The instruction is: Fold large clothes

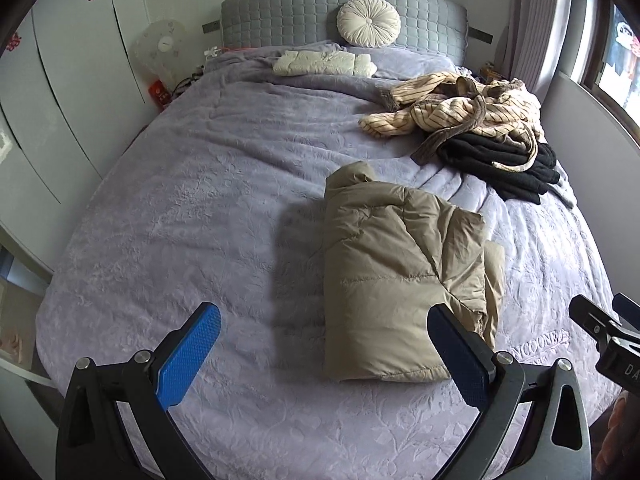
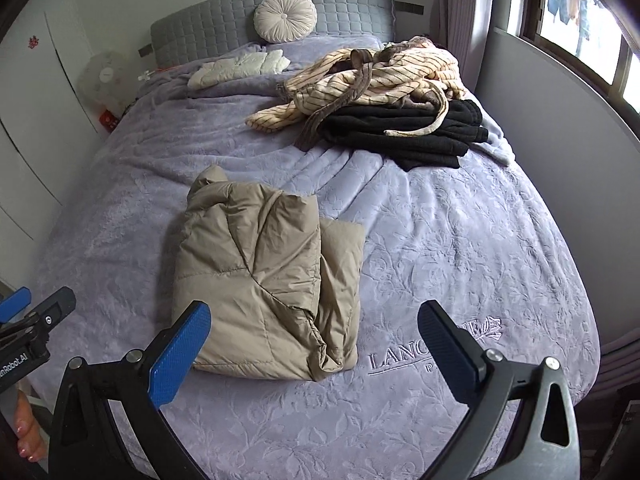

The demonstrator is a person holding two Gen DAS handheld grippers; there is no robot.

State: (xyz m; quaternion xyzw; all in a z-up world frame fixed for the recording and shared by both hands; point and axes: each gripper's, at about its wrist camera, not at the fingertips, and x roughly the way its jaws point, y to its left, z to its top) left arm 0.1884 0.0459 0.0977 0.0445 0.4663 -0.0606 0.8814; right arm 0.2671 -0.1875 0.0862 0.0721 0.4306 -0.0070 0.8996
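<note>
Tan puffer jacket (image 1: 404, 280) lies folded into a thick oblong bundle on the lavender bedspread (image 1: 180, 240), roughly mid-bed and nearer the foot. Long axis runs foot-to-head: one short end faces the grippers, the other, w/ a puffy rounded bit sticking up, points toward the grey quilted headboard (image 1: 304, 12). A second layer peeks out along its window side, so the fold isn't quite flush there.

Left gripper (image 1: 324, 344) hangs above the bed w/ jaws wide apart, nothing between the pads. In the left wrist view the bundle's near end sits just ahead of the jaws, toward the darker finger, which overlaps its corner in the picture; can't tell if it touches, looks apart. Right gripper (image 2: 316, 340) is also spread wide & empty. In the right wrist view the jacket lies ahead of it, near end close to the blue-padded finger (image 2: 180, 354), the other finger well off over bare bedspread by the embroidered lettering (image 2: 404, 360).

Further up the bed, window side: a cream striped garment (image 2: 372, 76) heaped loose on a dark folded one (image 2: 416, 132). Near the headboard a white folded item (image 1: 324, 63) & a round pleated cushion (image 1: 368, 22).
</note>
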